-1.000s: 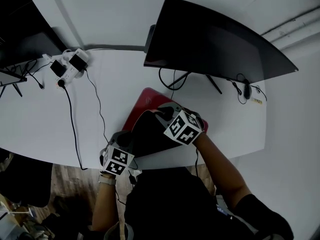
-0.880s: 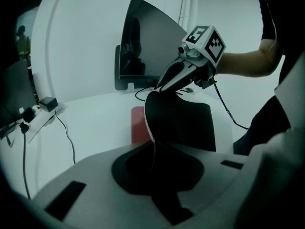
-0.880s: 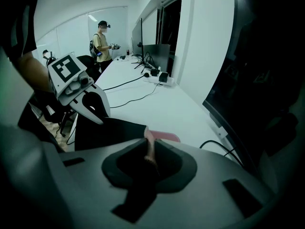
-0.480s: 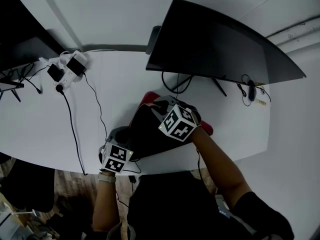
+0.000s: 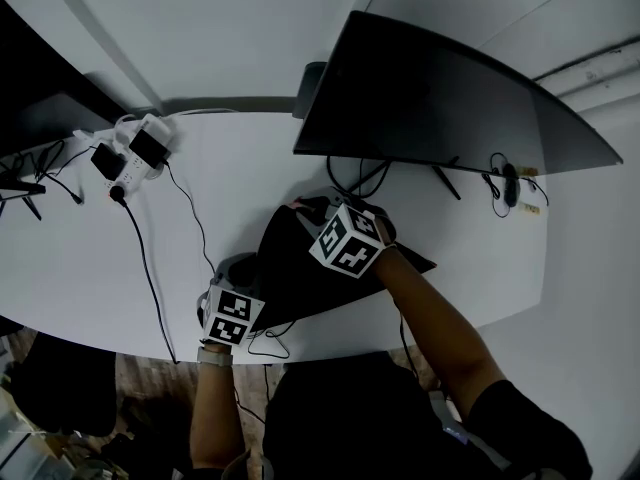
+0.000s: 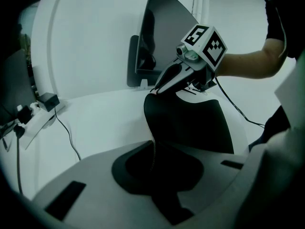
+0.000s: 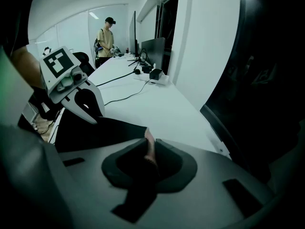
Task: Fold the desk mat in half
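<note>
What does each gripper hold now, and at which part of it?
Both hold the desk mat: the left gripper and the right gripper each pinch its edge, at separate spots.

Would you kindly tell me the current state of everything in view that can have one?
desk mat: partly folded, black side up, one edge lifted
left gripper: shut on the desk mat's edge
right gripper: shut on the desk mat's edge
monitor: screen dark
power strip: black adapters plugged in
</note>
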`<move>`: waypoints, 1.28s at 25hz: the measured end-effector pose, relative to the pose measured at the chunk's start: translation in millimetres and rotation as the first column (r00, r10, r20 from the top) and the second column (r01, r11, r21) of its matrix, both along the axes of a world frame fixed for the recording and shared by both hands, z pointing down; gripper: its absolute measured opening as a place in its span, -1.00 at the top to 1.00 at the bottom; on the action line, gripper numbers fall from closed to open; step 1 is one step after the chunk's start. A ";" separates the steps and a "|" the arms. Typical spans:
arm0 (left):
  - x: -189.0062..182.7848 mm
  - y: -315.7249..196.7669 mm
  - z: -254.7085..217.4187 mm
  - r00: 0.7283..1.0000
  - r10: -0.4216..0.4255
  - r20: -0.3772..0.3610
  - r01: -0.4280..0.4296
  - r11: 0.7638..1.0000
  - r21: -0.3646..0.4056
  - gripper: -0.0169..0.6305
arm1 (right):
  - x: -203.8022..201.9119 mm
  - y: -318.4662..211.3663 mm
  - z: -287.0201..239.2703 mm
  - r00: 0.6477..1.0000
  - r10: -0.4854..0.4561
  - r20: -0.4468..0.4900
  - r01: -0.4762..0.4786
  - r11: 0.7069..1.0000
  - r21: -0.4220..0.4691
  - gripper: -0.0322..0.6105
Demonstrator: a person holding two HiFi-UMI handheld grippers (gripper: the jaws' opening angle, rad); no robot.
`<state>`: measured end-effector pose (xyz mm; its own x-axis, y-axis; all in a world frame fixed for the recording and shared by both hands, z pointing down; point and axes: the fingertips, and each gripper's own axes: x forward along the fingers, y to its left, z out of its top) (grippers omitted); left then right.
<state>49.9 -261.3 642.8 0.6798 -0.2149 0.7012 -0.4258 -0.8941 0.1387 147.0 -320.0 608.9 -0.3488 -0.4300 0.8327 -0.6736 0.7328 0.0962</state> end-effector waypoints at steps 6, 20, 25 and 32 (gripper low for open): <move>-0.1 -14.1 7.6 1.000 -0.018 0.023 0.018 1.000 -0.008 0.83 | -1.0 -15.8 9.8 1.000 0.001 0.000 -0.001 1.000 0.010 0.69; 0.7 -24.4 26.7 0.997 -0.058 0.049 0.061 0.997 -0.051 0.83 | 0.5 -32.2 33.8 0.999 -0.028 -0.023 0.029 0.999 0.029 0.66; 2.3 -26.6 30.7 0.996 -0.065 0.054 0.068 0.996 -0.060 0.82 | 0.5 -36.1 39.6 1.000 -0.022 -0.020 0.023 0.999 0.045 0.60; 1.7 -27.0 32.0 0.997 -0.067 0.048 0.070 0.996 -0.061 0.81 | 5.2 -42.8 39.6 0.995 -0.010 -0.100 0.021 0.994 0.106 0.53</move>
